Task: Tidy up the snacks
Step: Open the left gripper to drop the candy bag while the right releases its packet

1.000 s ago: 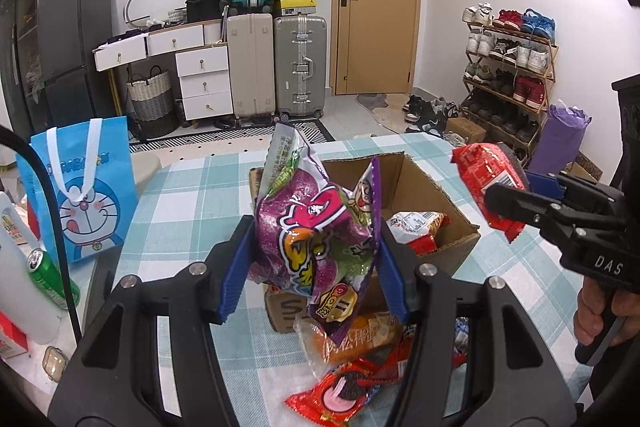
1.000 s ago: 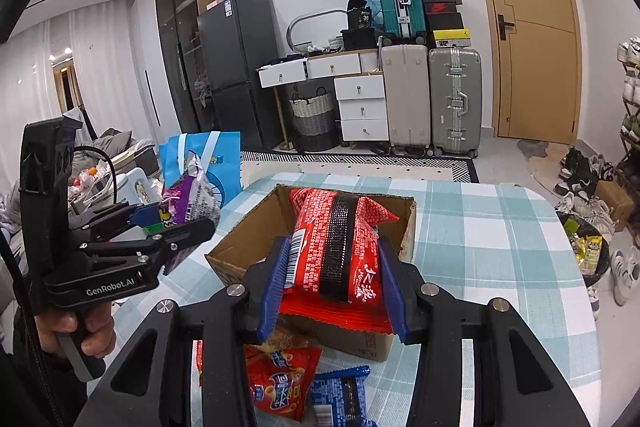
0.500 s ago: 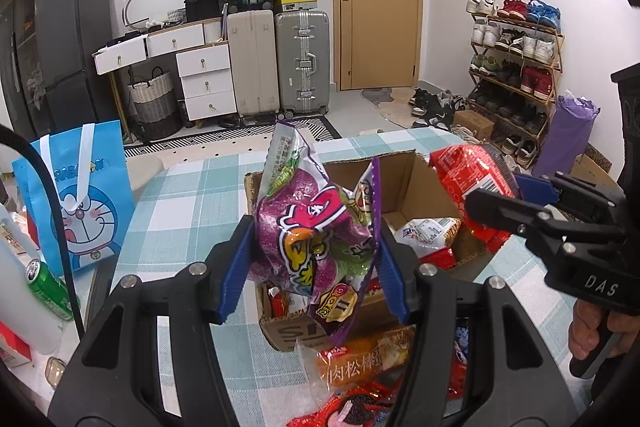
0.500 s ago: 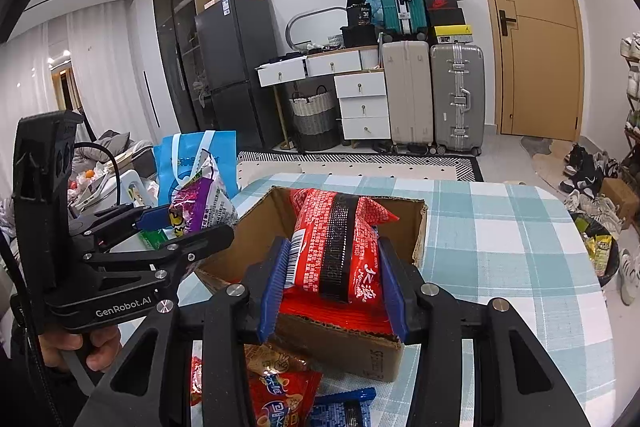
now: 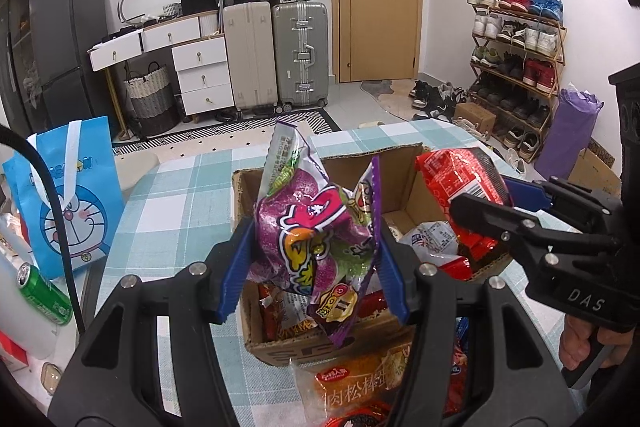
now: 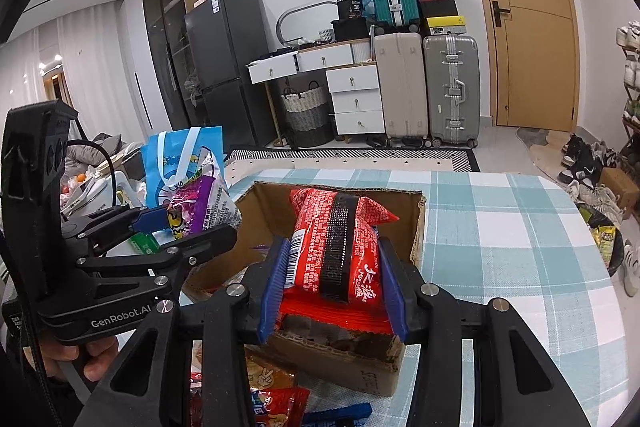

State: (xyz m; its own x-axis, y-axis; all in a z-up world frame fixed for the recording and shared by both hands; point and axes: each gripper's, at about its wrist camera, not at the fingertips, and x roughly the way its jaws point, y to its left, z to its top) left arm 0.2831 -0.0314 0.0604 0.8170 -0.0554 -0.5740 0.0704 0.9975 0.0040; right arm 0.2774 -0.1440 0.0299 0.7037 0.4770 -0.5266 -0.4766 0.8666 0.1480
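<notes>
My left gripper (image 5: 316, 267) is shut on a purple snack bag (image 5: 316, 227) and holds it over the near left part of an open cardboard box (image 5: 332, 167). My right gripper (image 6: 332, 287) is shut on a red snack packet (image 6: 336, 243) and holds it over the same box (image 6: 416, 227), at its right side. The red packet (image 5: 460, 183) and right gripper (image 5: 520, 223) also show in the left wrist view. The left gripper (image 6: 160, 231) and purple bag (image 6: 200, 203) show in the right wrist view. Several snacks lie inside the box.
Loose snack packets (image 5: 360, 379) lie on the checked tablecloth (image 6: 500, 227) in front of the box. A blue cartoon gift bag (image 5: 72, 195) and a green can (image 5: 44, 295) stand at the left. Suitcases, drawers and a shoe rack stand beyond the table.
Both grippers have moved in over the box with their snacks still held. The red packet has shifted left, from beside the box to above its right side.
</notes>
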